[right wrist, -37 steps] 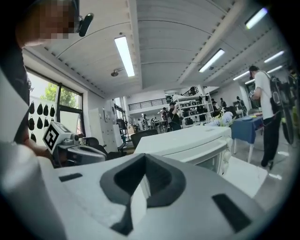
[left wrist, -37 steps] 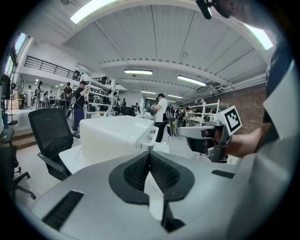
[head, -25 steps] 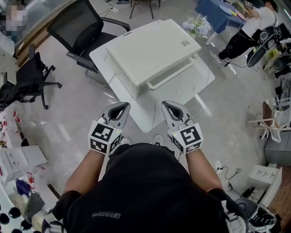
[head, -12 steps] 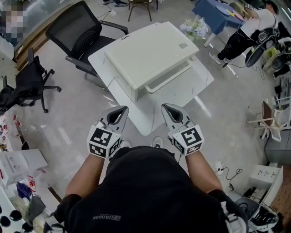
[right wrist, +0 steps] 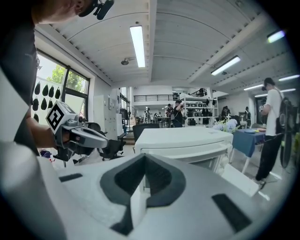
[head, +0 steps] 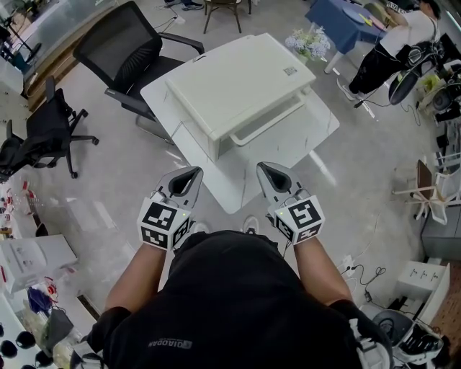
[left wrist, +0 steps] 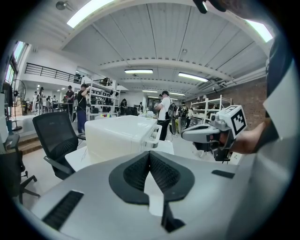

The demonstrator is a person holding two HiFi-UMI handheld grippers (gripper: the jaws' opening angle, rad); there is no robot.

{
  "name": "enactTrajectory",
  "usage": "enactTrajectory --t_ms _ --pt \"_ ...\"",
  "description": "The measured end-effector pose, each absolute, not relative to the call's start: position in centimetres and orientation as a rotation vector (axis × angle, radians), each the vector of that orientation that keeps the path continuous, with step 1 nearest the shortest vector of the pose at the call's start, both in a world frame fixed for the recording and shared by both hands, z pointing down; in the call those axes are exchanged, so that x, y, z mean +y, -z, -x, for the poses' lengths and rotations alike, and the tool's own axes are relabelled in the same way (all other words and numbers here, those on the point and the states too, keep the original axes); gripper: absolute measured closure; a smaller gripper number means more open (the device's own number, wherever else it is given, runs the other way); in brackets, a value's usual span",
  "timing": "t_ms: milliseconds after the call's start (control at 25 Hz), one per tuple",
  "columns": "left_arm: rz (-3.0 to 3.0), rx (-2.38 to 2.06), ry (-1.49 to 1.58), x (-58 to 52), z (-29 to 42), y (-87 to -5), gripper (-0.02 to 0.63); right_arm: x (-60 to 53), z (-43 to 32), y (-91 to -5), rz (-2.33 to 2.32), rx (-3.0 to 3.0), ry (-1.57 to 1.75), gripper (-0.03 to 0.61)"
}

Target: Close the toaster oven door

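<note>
A white toaster oven [head: 238,83] stands on a white table [head: 313,133], its long handle [head: 265,122] facing me. Its door looks flush with the front. Both grippers are held close to my body, short of the table's near corner and apart from the oven. The left gripper [head: 193,171] is shut with nothing in it, and the right gripper [head: 264,167] is shut and empty too. In the left gripper view the oven [left wrist: 117,136] lies ahead beyond the closed jaws [left wrist: 150,153]. The right gripper view shows the oven [right wrist: 183,139] ahead of its closed jaws [right wrist: 144,157].
A black office chair [head: 122,47] stands behind the table at the left, another dark chair [head: 43,130] further left. A blue table [head: 346,18], flowers [head: 306,39] and a person [head: 392,47] are at the far right. Boxes [head: 32,256] and cables [head: 364,274] lie on the floor.
Both grippers stay shut and in nearly the same place. Only the head view has shifted slightly.
</note>
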State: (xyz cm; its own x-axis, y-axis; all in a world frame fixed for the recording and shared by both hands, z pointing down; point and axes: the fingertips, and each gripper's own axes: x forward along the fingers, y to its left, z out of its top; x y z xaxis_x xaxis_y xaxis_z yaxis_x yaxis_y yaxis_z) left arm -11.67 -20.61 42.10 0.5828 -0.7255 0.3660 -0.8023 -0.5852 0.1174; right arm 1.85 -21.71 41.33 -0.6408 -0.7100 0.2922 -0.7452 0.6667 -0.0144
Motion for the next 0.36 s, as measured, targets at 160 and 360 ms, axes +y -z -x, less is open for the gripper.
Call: enactTrajectory --t_ms 160,360 --pt "-2.544 -1.26 -0.411 -20.51 11.66 -42.19 0.611 -21.72 -1.71 -41.35 -1.167 -2.624 -0.192 0.577" --pt "-2.535 -1.26 -0.412 -20.19 11.71 -42.23 0.611 -21.4 -1.69 -41.43 -1.165 -2.619 -0.204 0.578"
